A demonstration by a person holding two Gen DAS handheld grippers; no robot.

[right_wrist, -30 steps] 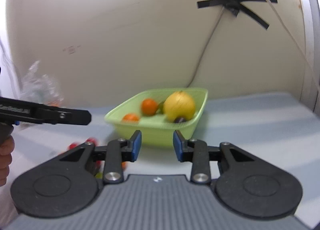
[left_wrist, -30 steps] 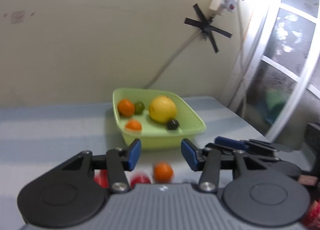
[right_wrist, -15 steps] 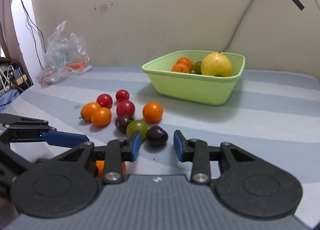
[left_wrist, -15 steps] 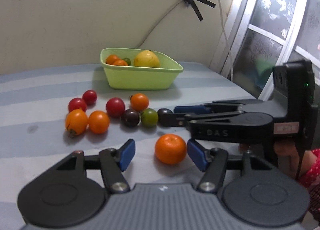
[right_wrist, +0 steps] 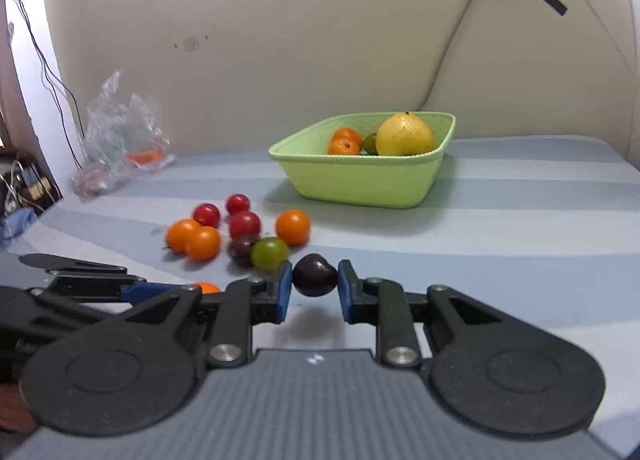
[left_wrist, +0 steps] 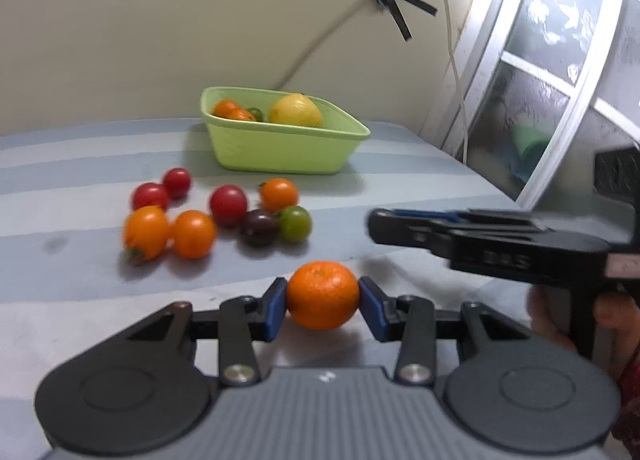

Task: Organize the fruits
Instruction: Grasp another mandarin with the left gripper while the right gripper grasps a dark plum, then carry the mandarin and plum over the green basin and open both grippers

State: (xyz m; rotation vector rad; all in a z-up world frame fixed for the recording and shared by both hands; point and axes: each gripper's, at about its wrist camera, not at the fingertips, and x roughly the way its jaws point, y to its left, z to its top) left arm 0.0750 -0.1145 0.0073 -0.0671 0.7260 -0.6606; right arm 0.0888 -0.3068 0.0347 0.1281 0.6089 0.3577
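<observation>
Both jaws have closed, pinching the mandarin (left_wrist: pixel 322 301) and dark plum (right_wrist: pixel 314 274) above the striped table (right_wrist: pixel 520 228).

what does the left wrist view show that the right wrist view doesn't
Only the left wrist view shows the window and the mandarin gripped whole in the left hand-held gripper. Only the right wrist view shows the plastic bag and the dark plum gripped in the right hand-held gripper. Both show the green basket and loose tomatoes.
</observation>
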